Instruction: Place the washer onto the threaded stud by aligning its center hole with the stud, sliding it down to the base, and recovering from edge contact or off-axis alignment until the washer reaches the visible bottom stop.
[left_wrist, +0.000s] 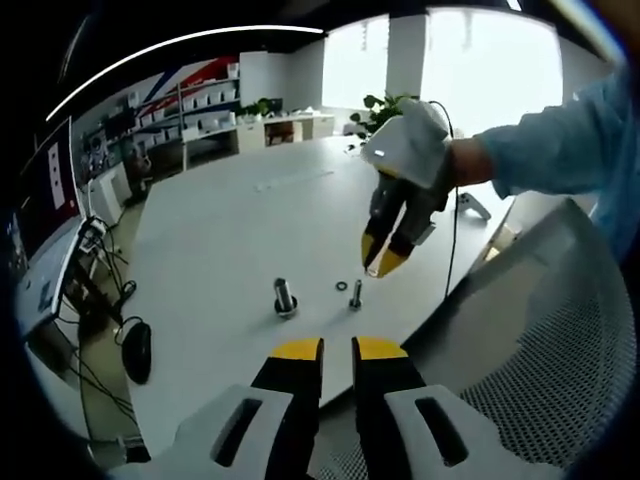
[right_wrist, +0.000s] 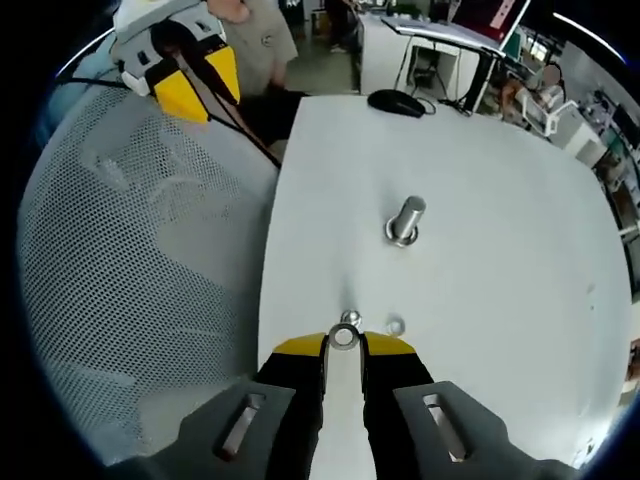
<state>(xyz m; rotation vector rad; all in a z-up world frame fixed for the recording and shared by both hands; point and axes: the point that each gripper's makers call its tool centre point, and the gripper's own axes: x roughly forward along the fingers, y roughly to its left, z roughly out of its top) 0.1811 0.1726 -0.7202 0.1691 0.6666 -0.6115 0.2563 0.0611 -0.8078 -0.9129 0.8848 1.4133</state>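
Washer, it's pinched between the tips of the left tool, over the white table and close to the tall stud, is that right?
Not quite: the washer is pinched between the tips of the right tool, not the left one. The right gripper view shows it. The rest holds: it is over the white table, close to the tall stud.

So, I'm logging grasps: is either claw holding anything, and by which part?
The right claw pinches a washer by its outer rim, right at the tips. The left claw holds nothing.
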